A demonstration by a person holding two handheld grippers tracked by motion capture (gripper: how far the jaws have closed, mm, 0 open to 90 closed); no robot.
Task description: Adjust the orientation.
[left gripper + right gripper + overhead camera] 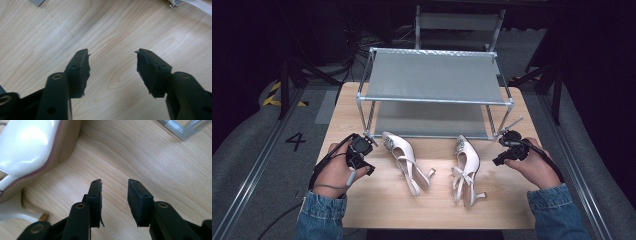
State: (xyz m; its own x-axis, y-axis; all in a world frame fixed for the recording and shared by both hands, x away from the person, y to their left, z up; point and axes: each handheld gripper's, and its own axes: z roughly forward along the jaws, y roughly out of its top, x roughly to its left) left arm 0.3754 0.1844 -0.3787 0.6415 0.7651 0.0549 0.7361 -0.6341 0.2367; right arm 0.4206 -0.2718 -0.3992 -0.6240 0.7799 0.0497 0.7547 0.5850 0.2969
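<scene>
We see left gripper (358, 150) at table's (422, 205) 9 o'clock, jaws wide, empty. Two white shoes lie centre: left shoe (404, 160), right shoe (465, 167). Rack (434, 77) at 12. Right gripper (510, 146) at 3, jaws narrowly apart, empty, beside right shoe (30, 150).

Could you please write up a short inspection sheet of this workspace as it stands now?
Surface: light wooden table, dry and unmarked.
Job's things: two white slingback heels, left shoe and right shoe, toes toward a two-tier metal shoe rack, whose grey shelves carry nothing.
Clutter: nothing seen.
Grippers: left gripper open over bare wood; right gripper open beside the right shoe, touching nothing.
Cables: one cable trails along the left hand; dark cables lie on the floor behind the rack.
Surroundings: dark room, grey floor marked 4, floor rails either side.
</scene>
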